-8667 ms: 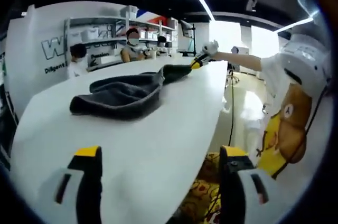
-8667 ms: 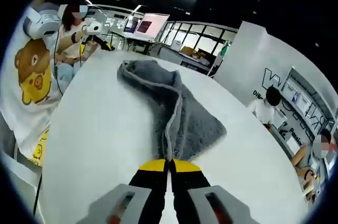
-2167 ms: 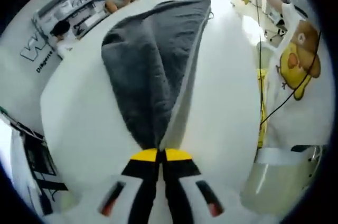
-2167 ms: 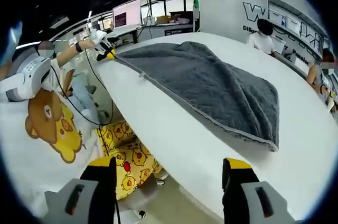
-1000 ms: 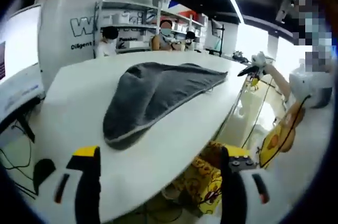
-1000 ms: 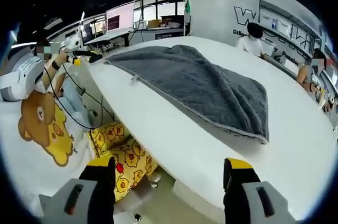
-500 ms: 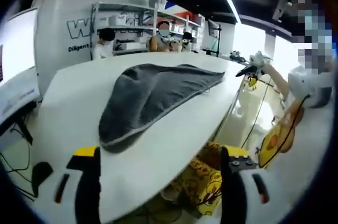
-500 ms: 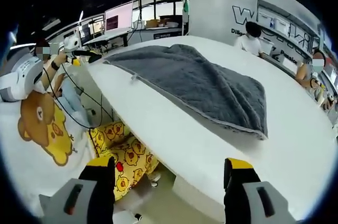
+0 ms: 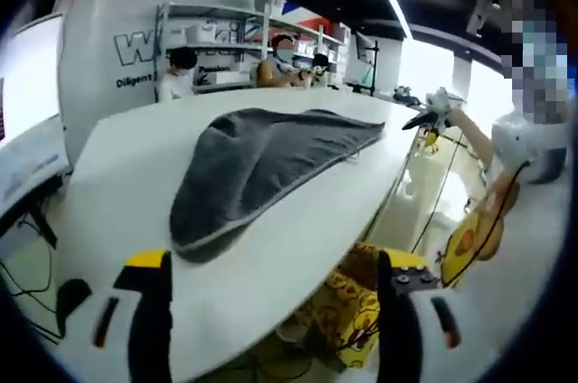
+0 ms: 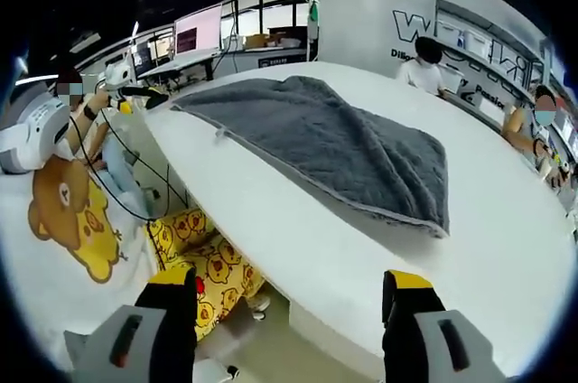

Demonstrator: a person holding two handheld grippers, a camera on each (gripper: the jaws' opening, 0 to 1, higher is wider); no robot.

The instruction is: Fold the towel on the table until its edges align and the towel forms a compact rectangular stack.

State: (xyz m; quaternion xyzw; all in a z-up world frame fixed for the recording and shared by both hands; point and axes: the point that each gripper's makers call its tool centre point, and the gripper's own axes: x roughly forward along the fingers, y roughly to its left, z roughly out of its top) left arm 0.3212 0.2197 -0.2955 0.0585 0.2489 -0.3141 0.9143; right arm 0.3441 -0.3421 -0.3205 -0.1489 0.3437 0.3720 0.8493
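The grey fluffy towel (image 9: pixel 262 162) lies flat on the white table (image 9: pixel 117 184), its pale hem running along the near side. My left gripper (image 9: pixel 273 266) stands open, back from the towel's rounded end, holding nothing. In the right gripper view the towel (image 10: pixel 334 144) stretches away along the table's edge (image 10: pixel 271 220). My right gripper (image 10: pixel 291 279) is open and hangs off the table's side, short of the towel's corner. Each gripper appears small past the far end of the towel in the other's view: the right gripper (image 9: pixel 423 121) and the left gripper (image 10: pixel 135 91).
A person in a white bear-print shirt (image 10: pixel 63 211) stands beside the table and holds both grippers. Yellow patterned fabric (image 10: pixel 208 266) sits below the table's edge. Several people (image 9: pixel 275 62) sit at the far side before shelves. A monitor (image 9: pixel 32 121) stands at the left.
The crumpled towel has been laid out flat. The left gripper has let go of its end and drawn back. In the last second both grippers have stayed open and the towel still.
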